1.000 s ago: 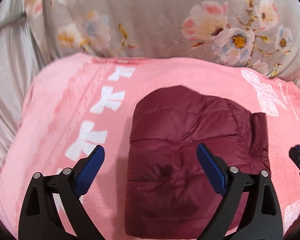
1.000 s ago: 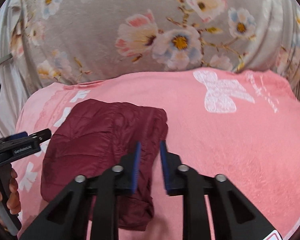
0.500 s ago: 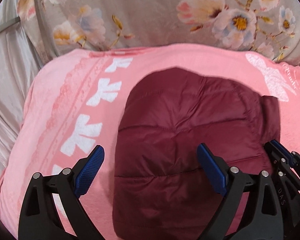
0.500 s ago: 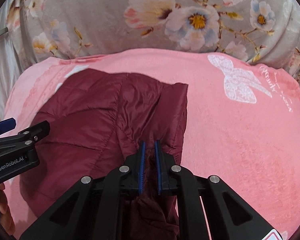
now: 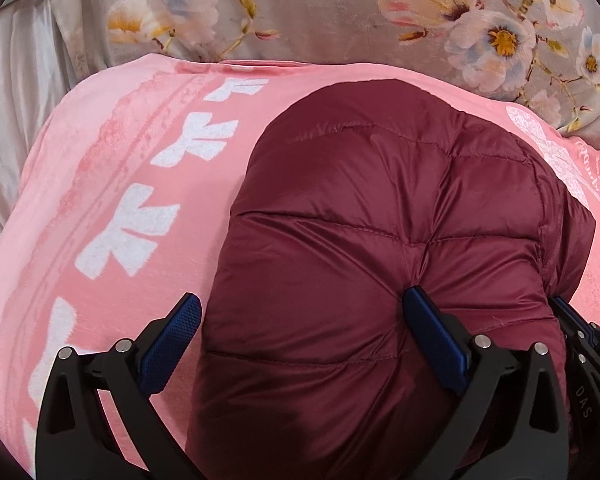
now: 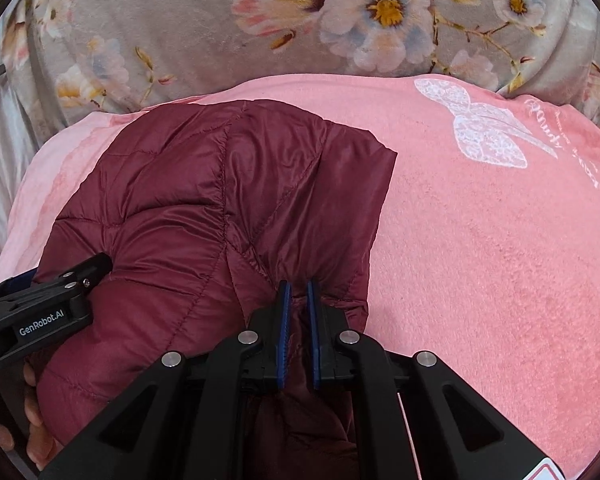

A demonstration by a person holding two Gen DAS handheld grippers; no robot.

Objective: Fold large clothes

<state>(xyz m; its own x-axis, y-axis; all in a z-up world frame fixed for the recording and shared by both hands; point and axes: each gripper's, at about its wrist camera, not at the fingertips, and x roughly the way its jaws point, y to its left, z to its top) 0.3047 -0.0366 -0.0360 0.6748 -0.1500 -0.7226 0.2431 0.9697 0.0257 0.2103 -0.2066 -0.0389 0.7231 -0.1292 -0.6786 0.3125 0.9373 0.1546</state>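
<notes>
Hand-held gripper work frames this moment, and the jacket point(image 5: 380, 248) is the landmark for all of it. Largest is the flowered bedding point(image 5: 340, 12) beyond the jacket, grey and rumpled, serving only as backdrop. On the near side of it lies the pink blanket point(image 6: 500, 260), spread under the jacket as a flat folding surface; its white bow print point(image 6: 484, 128) sits well to the right of the jacket.

The jacket itself, a dark red quilted one, lies bunched into a puffy mound on the blanket, apparently partway through folding, since its right edge is doubled over on itself.

The left hand-held gripper point(image 5: 300, 340) straddles the jacket's near left part: its jaws are opening to their widest, one blue pad off the jacket's left edge over the blanket, the other pressed into the quilting, so nothing is gripped. That wide stance likely serves to pin or flatten the bulk.

The right hand-held gripper point(image 6: 297, 320) is nearly closed at the jacket's near right edge, with a fold of the red fabric pinched between its pads, probably to carry that edge across.

A person's fingers point(image 6: 35, 428) show at the jacket's near left corner.
</notes>
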